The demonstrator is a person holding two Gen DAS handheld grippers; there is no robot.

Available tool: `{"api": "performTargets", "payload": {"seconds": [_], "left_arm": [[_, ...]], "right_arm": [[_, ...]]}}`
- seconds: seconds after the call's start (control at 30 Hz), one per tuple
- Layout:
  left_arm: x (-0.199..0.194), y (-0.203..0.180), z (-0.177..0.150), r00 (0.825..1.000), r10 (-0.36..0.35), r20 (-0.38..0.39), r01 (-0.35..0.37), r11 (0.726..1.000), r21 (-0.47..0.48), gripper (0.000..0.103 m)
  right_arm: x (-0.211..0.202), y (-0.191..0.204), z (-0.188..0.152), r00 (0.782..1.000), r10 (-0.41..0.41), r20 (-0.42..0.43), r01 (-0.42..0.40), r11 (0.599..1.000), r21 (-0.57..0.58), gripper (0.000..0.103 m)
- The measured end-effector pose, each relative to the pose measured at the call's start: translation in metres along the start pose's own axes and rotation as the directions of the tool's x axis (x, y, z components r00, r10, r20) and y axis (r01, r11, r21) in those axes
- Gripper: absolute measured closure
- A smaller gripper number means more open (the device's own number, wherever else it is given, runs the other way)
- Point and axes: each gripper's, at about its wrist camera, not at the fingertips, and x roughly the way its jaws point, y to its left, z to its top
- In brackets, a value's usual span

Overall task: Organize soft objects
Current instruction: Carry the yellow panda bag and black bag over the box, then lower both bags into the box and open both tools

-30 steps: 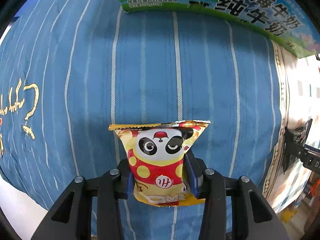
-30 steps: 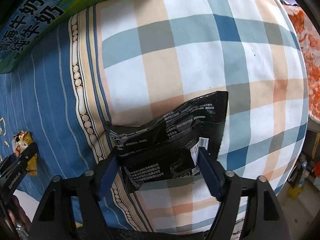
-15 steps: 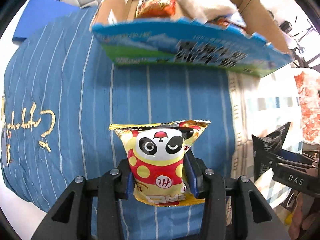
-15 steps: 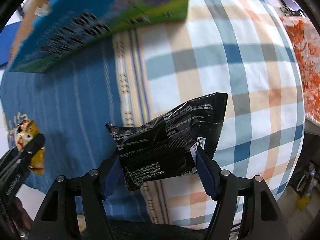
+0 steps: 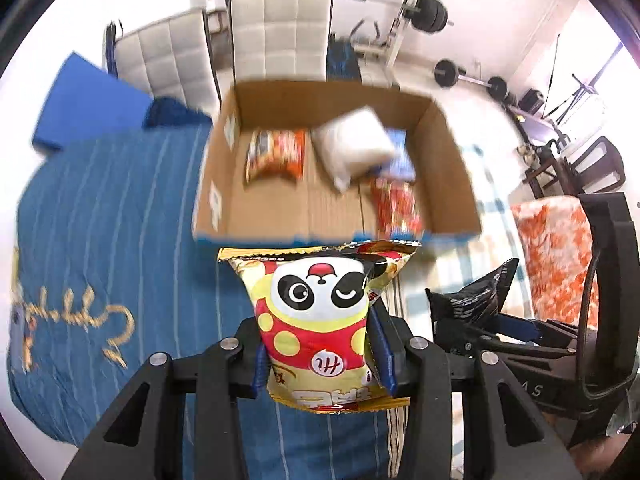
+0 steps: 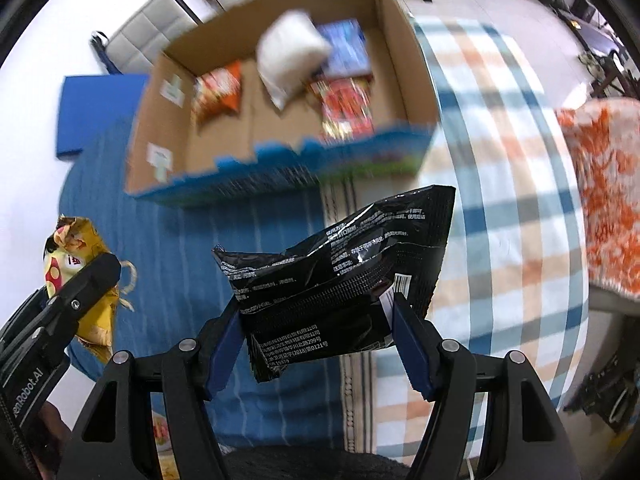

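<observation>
1. Left tool [image 5: 322, 354]: its blue pads are clamped on both sides of a yellow snack bag [image 5: 320, 320], which is held upright in the air above the blue striped cloth [image 5: 112, 240]. The print on the bag shows a winking panda in a red dotted outfit and a round red-on-white mark; the characters along the bottom edge are cut off and I cannot read them.
2. Right tool [image 6: 318, 336]: clamped on a black packet [image 6: 340, 276], tilted and also off the surface. Small white Chinese print and a barcode are visible on it; "(2018)" and "0121" can be made out, the rest is too fine.
3. The left tool's body, seen from the right wrist view, carries partial lettering ending in "Robot.AI".
4. Farther out: a checked cloth [image 6: 500, 240] on the right and an orange-and-white towel [image 6: 604, 184] at its edge.
5. Farthest: a cardboard box [image 5: 452, 168], open at the top, with a blue printed outer face that is too blurred to read. Inside it lie an orange snack bag [image 5: 276, 154], a white soft pack [image 5: 354, 146], a blue packet [image 6: 344, 48] and a red packet [image 5: 396, 204].
6. Judgement: four items are boxed and two are in hand, not yet over the box; dropping them in remains.
</observation>
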Motion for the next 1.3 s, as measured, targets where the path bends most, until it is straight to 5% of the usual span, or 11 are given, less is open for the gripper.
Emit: {"api": "performTargets", "payload": {"seconds": [0.4, 0.67, 0.97, 1.3], "left_arm": [[-0.004, 0.028, 0.094, 0.996, -0.009, 0.088, 0.011, 1.0, -0.023, 0.064], [0.064, 0.059, 0.147, 0.994, -0.053, -0.094, 0.048, 0.998, -0.051, 0.065], [0.165, 0.084, 0.171, 0.932, -0.079, -0.354, 0.043, 0.993, -0.107, 0.064], [0.217, 0.078, 0.174, 0.884, -0.033, -0.466, 0.004, 0.998, -0.063, 0.062]], "right_arm": [[-0.029, 0.034, 0.095, 0.992, 0.084, 0.095, -0.084, 0.996, -0.003, 0.032], [0.024, 0.045, 0.142, 0.992, 0.125, 0.022, -0.126, 0.99, 0.065, 0.032], [0.11, 0.044, 0.17, 0.981, 0.15, -0.123, -0.13, 0.979, 0.155, 0.031], [0.18, 0.038, 0.179, 0.949, 0.21, -0.235, -0.164, 0.966, 0.2, 0.031]]}}
